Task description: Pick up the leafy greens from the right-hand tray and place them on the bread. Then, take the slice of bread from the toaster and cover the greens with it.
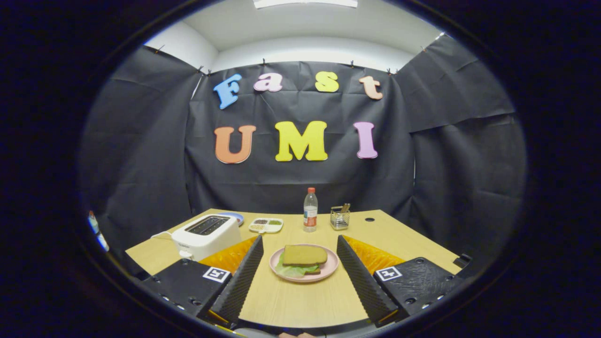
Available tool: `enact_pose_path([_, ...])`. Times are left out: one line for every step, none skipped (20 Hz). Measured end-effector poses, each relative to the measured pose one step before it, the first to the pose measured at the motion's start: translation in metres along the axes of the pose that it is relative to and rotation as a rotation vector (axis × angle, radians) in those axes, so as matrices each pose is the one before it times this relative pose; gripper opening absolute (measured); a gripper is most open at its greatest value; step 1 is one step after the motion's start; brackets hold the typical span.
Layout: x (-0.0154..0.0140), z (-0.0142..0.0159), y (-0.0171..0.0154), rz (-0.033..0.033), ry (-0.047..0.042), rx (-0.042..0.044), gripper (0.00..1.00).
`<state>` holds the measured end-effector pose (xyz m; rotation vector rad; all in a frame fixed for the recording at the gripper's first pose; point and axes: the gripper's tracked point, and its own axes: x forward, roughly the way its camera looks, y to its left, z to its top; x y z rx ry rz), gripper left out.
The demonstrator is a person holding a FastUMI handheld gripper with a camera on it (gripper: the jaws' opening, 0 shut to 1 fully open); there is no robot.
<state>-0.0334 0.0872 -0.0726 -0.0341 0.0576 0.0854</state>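
White plastic two-slot toaster (206, 234) stood at the left of the light wooden table (300, 300), its slots appearing empty. Just behind it lay a blue plate (233, 217) and a white compartment tray (265, 225). The black two-finger gripper (299, 277) was spread wide and held nothing; between and just beyond its fingers sat the pink round plate (328, 268). On it, a brown bread slice (304, 255) covered the green leafy greens (292, 271), so the task appeared complete. One risk remained: a careless finger sweep could nudge the plate or shift the top slice. Farther right stood a clear plastic bottle (310, 210) and a wire mesh holder (339, 218). Black cloth walled the booth.
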Motion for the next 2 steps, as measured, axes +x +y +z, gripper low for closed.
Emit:
enact_pose_path([-0.00028, 0.00019, -0.00031, 0.00155, -0.00271, 0.00494, 0.96])
enact_pose_path([0.00005, 0.0003, -0.0008, -0.0027, -0.00383, 0.00432, 0.96])
